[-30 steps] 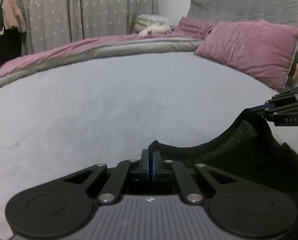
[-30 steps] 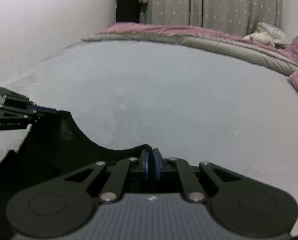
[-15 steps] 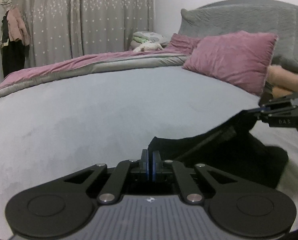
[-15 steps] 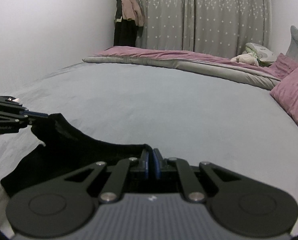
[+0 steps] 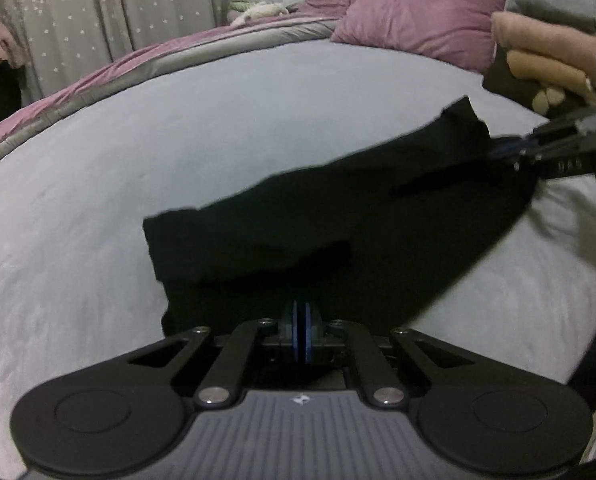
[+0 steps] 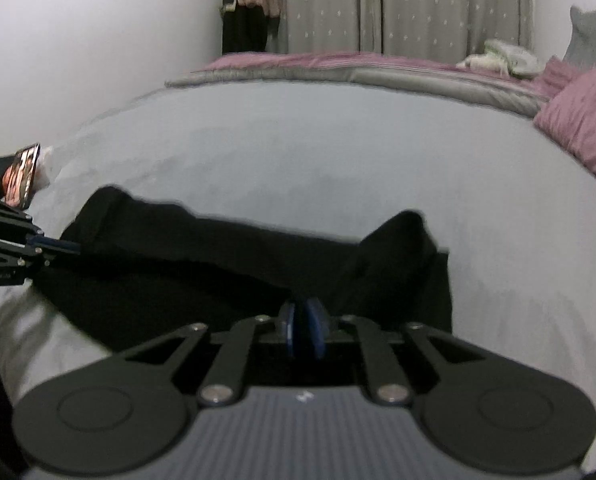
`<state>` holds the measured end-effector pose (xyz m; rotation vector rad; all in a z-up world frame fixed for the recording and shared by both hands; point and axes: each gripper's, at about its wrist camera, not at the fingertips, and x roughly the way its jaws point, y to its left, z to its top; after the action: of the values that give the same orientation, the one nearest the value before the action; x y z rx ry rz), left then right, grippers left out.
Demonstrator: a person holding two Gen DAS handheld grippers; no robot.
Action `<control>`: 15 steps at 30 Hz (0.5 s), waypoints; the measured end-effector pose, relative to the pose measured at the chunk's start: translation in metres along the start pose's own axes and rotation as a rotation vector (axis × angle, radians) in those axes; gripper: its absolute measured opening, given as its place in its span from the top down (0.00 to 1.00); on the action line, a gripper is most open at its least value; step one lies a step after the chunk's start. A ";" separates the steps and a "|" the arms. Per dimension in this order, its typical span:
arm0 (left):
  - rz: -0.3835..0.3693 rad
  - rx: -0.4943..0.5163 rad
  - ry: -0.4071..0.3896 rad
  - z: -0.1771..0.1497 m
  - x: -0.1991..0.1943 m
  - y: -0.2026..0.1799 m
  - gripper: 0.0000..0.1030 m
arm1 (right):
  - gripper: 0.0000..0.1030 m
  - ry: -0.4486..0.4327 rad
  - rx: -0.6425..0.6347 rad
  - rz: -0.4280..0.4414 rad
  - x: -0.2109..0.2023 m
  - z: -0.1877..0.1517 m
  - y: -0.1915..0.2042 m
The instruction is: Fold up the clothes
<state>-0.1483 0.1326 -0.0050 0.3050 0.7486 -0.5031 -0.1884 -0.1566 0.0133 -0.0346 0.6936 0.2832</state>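
A: Where is the black garment (image 5: 306, 236)?

B: It lies on the grey bed (image 5: 178, 140), spread in a long band, with part of it doubled over on itself. In the right wrist view the same cloth (image 6: 202, 264) runs across the bed from the left gripper to the right one, and one corner stands up in a peak just past the right gripper.

A: And the left gripper (image 5: 301, 328)?

B: Its blue pads are pressed together, with the near edge of the garment right at them. I would say it is clamped on the cloth. From the other camera it shows at the side (image 6: 64, 246), with its tip at the garment's end.

A: The right gripper (image 6: 301, 330)?

B: Its jaws are opening. A slim gap shows between the blue pads, and dark cloth lies at and under them, but the pads no longer press on it. In the left wrist view that gripper (image 5: 502, 148) sits at the far end of the garment, with a hand (image 5: 546, 64) above it.

A: Anything else near the garment?

B: A pink pillow (image 5: 422, 12) lies beyond it, at the head of the bed. A phone (image 6: 20, 178) sits near the garment's left end.
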 end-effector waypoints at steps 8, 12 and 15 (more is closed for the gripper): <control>-0.005 -0.139 -0.066 0.006 -0.020 0.014 0.77 | 0.60 -0.009 0.132 0.029 -0.018 -0.001 -0.015; -0.031 -0.112 -0.114 0.016 -0.020 0.007 0.70 | 0.57 -0.051 0.250 0.017 -0.023 0.003 -0.037; -0.032 -0.033 -0.114 0.026 -0.010 -0.007 0.65 | 0.57 -0.078 0.359 0.027 -0.024 0.009 -0.057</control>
<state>-0.1438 0.1189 0.0196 0.2318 0.6510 -0.5329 -0.1850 -0.2160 0.0313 0.3269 0.6591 0.1812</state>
